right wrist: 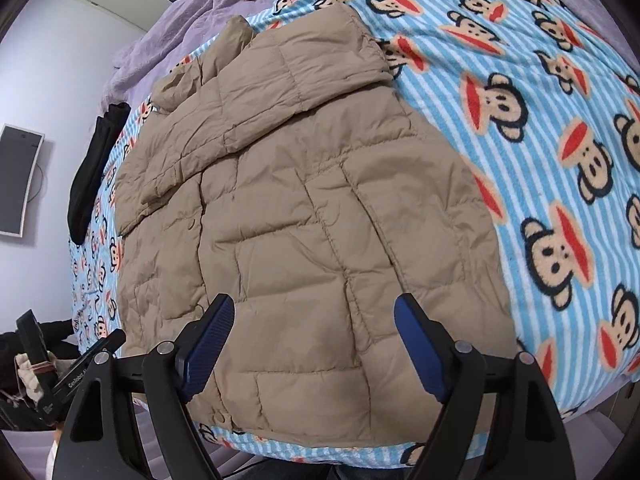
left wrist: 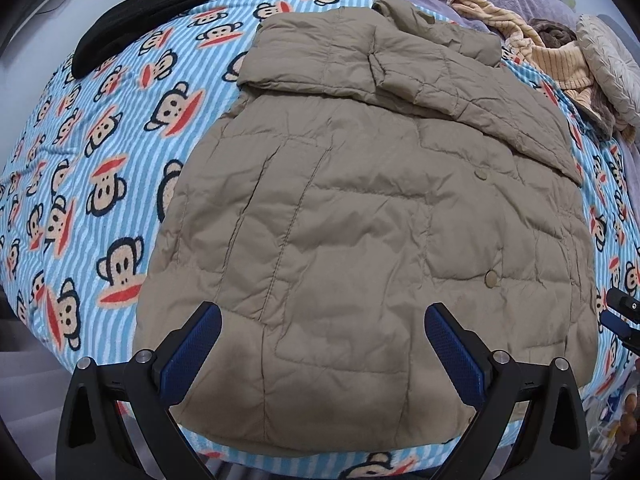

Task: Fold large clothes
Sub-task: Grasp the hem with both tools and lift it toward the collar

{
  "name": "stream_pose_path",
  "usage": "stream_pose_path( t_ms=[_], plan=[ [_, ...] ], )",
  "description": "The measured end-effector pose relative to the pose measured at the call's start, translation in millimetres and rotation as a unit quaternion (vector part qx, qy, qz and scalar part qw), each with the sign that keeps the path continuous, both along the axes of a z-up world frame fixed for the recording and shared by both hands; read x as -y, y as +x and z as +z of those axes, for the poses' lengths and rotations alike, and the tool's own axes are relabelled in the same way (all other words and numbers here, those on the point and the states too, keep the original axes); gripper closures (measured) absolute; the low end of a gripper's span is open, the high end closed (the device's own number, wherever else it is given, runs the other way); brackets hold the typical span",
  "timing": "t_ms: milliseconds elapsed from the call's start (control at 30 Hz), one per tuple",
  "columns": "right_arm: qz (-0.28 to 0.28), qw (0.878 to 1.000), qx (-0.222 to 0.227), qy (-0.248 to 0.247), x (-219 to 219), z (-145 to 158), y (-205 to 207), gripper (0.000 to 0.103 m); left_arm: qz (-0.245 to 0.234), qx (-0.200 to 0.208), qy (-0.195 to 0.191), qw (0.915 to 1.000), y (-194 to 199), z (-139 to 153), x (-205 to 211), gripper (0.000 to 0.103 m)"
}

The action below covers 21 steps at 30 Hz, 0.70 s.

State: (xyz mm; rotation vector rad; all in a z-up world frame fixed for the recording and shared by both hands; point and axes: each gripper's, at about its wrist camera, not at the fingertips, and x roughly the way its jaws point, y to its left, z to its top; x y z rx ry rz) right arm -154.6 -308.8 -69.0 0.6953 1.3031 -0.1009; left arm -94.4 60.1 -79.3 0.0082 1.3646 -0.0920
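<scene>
A tan quilted puffer jacket lies flat on the bed, hem toward me, both sleeves folded in across the upper part. It also shows in the right wrist view. My left gripper is open and empty, hovering above the hem's left half. My right gripper is open and empty above the hem's right half. The right gripper's tip shows at the right edge of the left wrist view. The left gripper's body shows at the lower left of the right wrist view.
A blue striped monkey-print blanket covers the bed. A black garment lies at the far left, striped beige clothes and a pillow at the far right. The bed's near edge runs just under the hem.
</scene>
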Motion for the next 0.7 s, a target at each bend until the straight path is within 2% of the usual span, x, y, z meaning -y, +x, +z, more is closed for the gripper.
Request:
stream_pose_path(
  t_ms=[200, 367, 533, 700],
  plan=[
    [-0.023, 0.999, -0.018, 0.018, -22.1, -16.3, -27.7, 0.017, -0.010, -0.016, 0.000, 0.9998, -19.3, -13.5, -19.6, 0.001],
    [-0.046, 0.998, -0.024, 0.035, -33.1, -23.3, -49.8, 0.016, -0.013, -0.023, -0.016, 0.9995, -30.4, -16.4, -33.4, 0.001],
    [-0.082, 0.995, -0.012, 0.049, -36.8, -25.6, -70.3, 0.015, -0.003, -0.038, -0.079, 0.9961, -43.2, -18.6, -55.5, 0.001],
    [-0.135, 0.989, -0.009, 0.062, -24.9, -33.3, -98.8, 0.015, 0.015, -0.063, -0.135, 0.9888, -62.8, -25.0, -85.6, 0.001]
  ],
)
